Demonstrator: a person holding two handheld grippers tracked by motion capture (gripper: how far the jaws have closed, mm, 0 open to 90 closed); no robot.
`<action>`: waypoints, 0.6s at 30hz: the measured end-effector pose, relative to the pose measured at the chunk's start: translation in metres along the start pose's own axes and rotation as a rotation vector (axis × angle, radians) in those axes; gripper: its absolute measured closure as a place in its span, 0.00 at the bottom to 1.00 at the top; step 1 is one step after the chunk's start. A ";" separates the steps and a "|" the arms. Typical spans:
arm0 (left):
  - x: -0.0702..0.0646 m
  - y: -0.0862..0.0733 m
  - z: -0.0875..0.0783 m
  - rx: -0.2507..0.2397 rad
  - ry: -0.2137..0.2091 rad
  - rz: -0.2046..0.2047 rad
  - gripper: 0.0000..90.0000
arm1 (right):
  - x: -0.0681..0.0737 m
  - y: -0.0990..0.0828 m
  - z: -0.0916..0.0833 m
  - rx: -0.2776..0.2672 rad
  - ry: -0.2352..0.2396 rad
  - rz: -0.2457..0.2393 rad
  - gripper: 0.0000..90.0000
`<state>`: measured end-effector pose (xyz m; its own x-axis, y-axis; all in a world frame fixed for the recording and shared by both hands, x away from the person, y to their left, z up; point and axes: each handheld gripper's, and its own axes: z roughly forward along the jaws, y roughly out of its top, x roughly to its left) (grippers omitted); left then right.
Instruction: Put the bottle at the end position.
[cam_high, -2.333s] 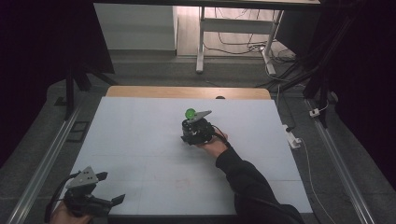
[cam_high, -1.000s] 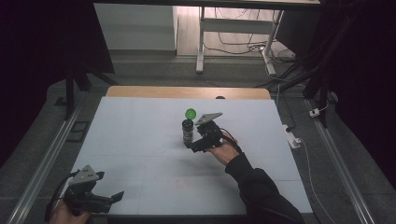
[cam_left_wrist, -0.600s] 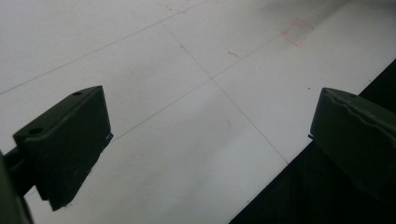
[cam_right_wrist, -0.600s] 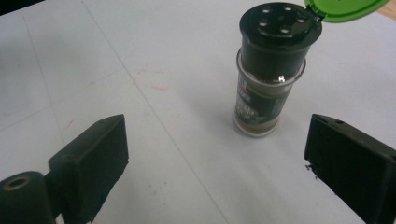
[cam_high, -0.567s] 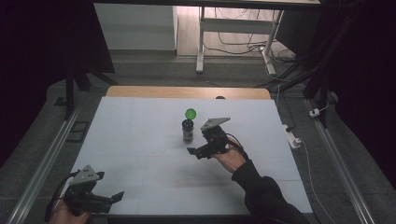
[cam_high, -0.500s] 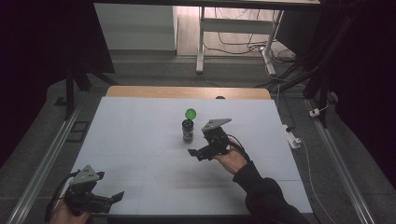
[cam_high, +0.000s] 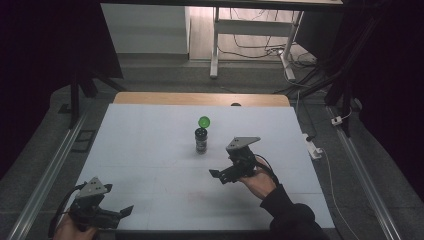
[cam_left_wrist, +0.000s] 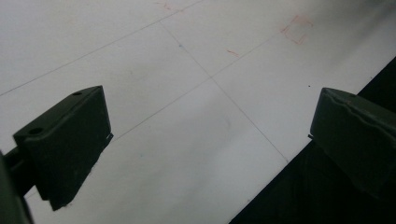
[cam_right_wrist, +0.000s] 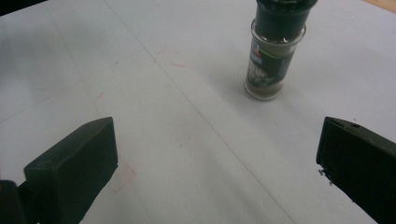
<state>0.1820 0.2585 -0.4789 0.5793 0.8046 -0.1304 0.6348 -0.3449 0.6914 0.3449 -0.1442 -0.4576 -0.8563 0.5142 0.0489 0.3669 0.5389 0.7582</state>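
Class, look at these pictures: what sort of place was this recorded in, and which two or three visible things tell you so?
Probably a lab or workshop set up for recording. A white table with thin marked lines stands between metal rails, cables lie on the floor behind it, and dark curtains hang around it.

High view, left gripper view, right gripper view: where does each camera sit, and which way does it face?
High view: above the person's side, facing forward and down on the table; both hands, left gripper, right gripper.
Left gripper view: on that gripper, facing the table's near edge; open jaws.
Right gripper view: facing the spice jar; open jaws.
Shared: jar, with the high view.
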 end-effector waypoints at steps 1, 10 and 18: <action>0.000 0.000 0.000 0.001 -0.001 0.001 0.00 | 0.001 -0.002 -0.003 0.001 -0.005 0.000 0.00; 0.000 0.000 0.000 -0.002 -0.002 0.002 0.00 | 0.007 -0.017 -0.027 0.002 -0.030 0.004 0.00; 0.000 0.000 0.000 0.000 -0.002 0.003 0.00 | 0.011 -0.032 -0.052 -0.010 -0.077 0.021 0.00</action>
<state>0.1821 0.2582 -0.4788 0.5823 0.8025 -0.1302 0.6331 -0.3472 0.6918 0.3046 -0.1900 -0.4470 -0.8179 0.5752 0.0144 0.3803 0.5215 0.7638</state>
